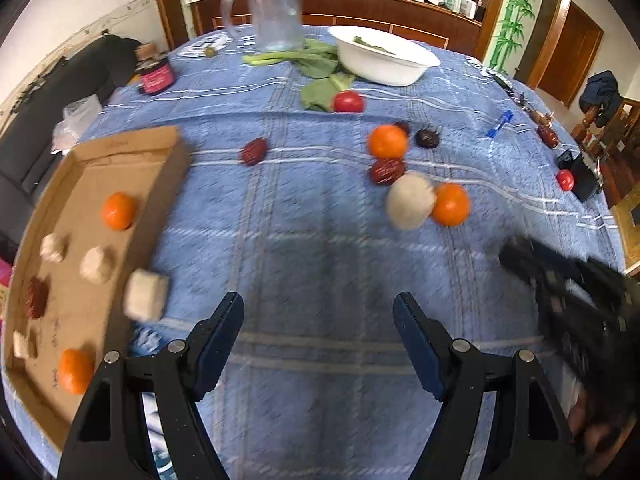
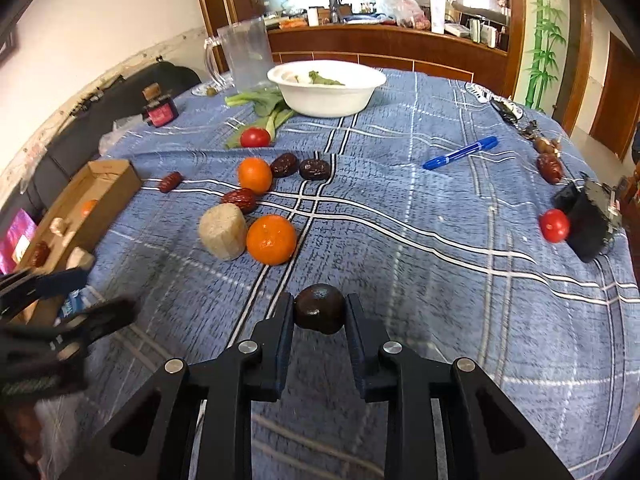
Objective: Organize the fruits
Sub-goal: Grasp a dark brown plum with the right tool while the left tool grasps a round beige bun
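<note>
The right tool [image 2: 320, 312] grips a dark round fruit [image 2: 319, 308] level above the surface [image 2: 440, 280], while the left tool [image 1: 319, 320] hangs spread and empty beside the cardboard tray [image 1: 80, 280].

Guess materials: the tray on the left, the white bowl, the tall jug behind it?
Tray: corrugated cardboard, matte brown, with folded flaps and raw edges. White bowl: smooth and faintly glossy, thin rim; plastic or ceramic, cannot tell which. Jug: clear with a moulded handle and slightly cloudy walls, so probably plastic, possibly glass.

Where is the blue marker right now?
The blue marker lies on the tablecloth's right side, between the white bowl and a small tomato.
</note>
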